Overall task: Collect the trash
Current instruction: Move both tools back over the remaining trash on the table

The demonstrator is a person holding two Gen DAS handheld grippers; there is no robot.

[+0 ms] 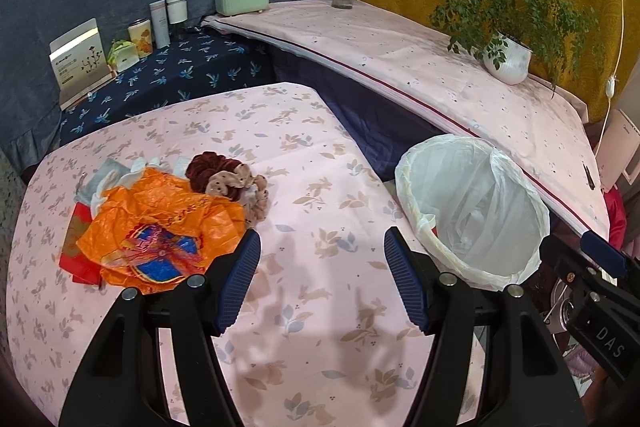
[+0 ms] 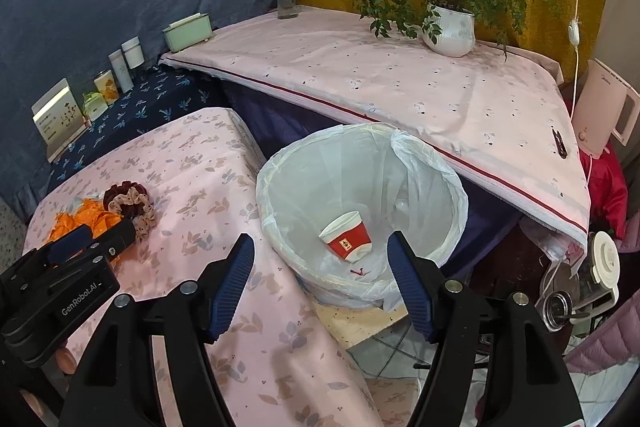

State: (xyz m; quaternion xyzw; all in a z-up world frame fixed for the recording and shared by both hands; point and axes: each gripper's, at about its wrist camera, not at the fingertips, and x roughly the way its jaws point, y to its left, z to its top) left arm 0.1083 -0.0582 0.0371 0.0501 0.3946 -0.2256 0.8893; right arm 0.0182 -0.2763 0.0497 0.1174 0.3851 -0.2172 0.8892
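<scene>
Pink rabbit-print cloth covers the table (image 1: 320, 195), with a blue drape and a mustard one behind. From the left wrist, the left gripper (image 1: 320, 279) hangs over bare cloth with its fingers spread and nothing between them; the lined bin (image 1: 416, 187) stands just right of the table, and the trash pile sits on the table well left of the bin: one crumpled orange bag (image 1: 160, 227), one red packet (image 1: 80, 259) under it, some white and grey scraps behind it, and beside them two scrunchies (image 1: 228, 179), which may not count as trash. From the right wrist, the right gripper (image 2: 320, 283) is poised above the bin's near rim, fingers released and empty, and one red paper cup (image 2: 347, 235) lies inside the bin on its side. I judge one piece is binned and the whole pile on the table remains, so the task looks to be at an early stage, with the bag the likeliest next pick
</scene>
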